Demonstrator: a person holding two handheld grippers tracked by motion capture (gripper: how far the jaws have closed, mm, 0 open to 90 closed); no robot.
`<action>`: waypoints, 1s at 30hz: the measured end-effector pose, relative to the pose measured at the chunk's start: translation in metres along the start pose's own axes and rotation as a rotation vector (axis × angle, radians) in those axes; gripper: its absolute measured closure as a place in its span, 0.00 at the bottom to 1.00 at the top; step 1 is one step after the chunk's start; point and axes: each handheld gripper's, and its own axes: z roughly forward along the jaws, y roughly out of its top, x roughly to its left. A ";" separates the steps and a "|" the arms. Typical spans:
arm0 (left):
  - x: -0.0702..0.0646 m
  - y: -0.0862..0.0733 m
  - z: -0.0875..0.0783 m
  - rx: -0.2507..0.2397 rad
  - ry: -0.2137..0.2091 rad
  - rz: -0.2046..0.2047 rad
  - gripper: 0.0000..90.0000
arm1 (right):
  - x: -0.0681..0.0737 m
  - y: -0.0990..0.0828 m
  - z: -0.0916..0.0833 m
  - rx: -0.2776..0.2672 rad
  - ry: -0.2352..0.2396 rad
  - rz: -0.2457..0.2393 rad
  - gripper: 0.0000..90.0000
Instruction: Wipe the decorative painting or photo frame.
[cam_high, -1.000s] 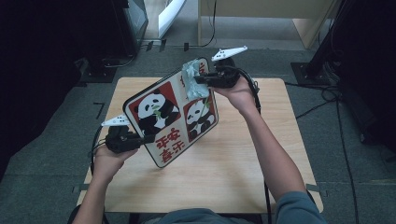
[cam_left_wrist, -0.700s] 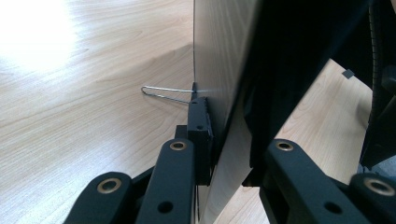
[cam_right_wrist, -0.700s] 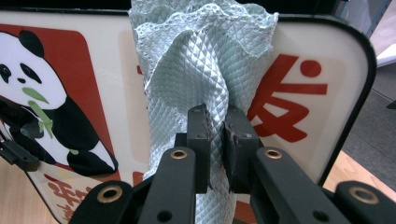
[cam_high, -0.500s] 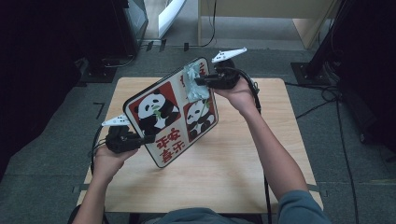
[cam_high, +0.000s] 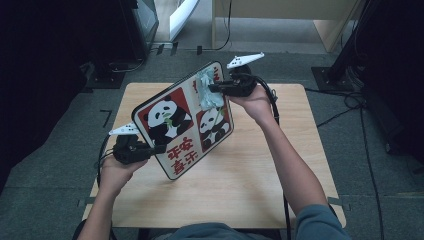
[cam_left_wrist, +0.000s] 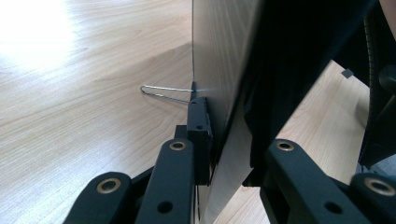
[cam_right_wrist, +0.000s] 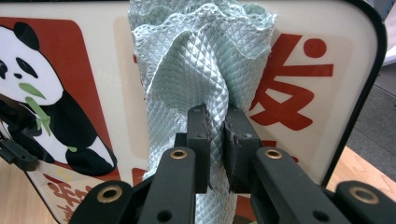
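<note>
A panda board with red squares and red characters is tilted up above the wooden table. My left gripper is shut on its lower left edge; in the left gripper view the board's edge sits clamped between my jaws. My right gripper is shut on a pale green quilted cloth pressed against the board's upper right part. In the right gripper view the bunched cloth rises from between my pads and covers part of the board.
A thin wire stand juts from the board's back over the table. Dark furniture stands at the far left, a light wooden cabinet beyond the table, and cables lie on the grey floor at the right.
</note>
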 end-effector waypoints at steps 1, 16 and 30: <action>0.000 0.000 0.000 0.000 0.000 0.000 0.88 | 0.000 -0.001 0.000 -0.005 -0.003 -0.003 0.92; -0.001 0.000 0.000 -0.001 0.003 -0.001 0.88 | -0.001 -0.014 0.003 -0.004 0.010 0.016 0.92; -0.001 0.000 0.000 -0.001 0.004 0.000 0.88 | -0.005 -0.031 0.006 0.013 0.020 0.028 0.92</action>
